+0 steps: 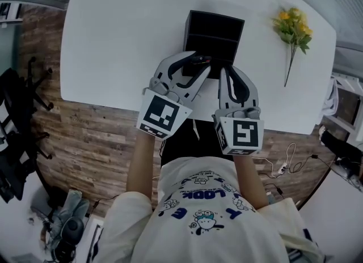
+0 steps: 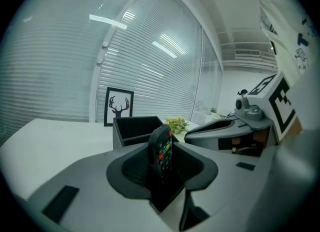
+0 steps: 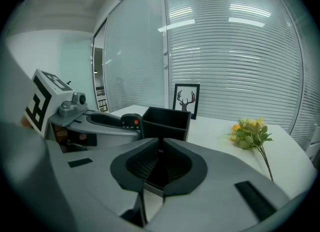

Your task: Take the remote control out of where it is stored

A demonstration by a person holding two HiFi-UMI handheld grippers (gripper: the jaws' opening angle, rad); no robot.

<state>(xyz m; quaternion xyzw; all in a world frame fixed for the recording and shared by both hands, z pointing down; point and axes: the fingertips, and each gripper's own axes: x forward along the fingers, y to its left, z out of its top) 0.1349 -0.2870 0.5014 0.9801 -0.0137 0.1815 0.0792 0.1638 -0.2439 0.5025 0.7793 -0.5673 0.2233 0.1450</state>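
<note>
A black remote control (image 2: 161,148) with coloured buttons stands upright between the pads of my left gripper (image 2: 161,162), which is shut on it. The head view shows this gripper (image 1: 201,66) at the near edge of the black compartment box (image 1: 215,29), with the remote (image 1: 199,62) sticking out over the box's front. My right gripper (image 1: 223,72) sits just to the right at the same front edge. Its jaws (image 3: 160,163) stand close together on what looks like the box's near wall. The box (image 3: 167,118) and the remote's top (image 3: 131,122) show beyond.
The box stands on a white table (image 1: 125,35) near its front edge. A sprig of yellow flowers (image 1: 294,26) lies to the right of the box. A framed deer picture (image 2: 119,106) leans on the blinds behind. Cables (image 1: 283,165) and a black chair (image 1: 17,114) are on the wooden floor.
</note>
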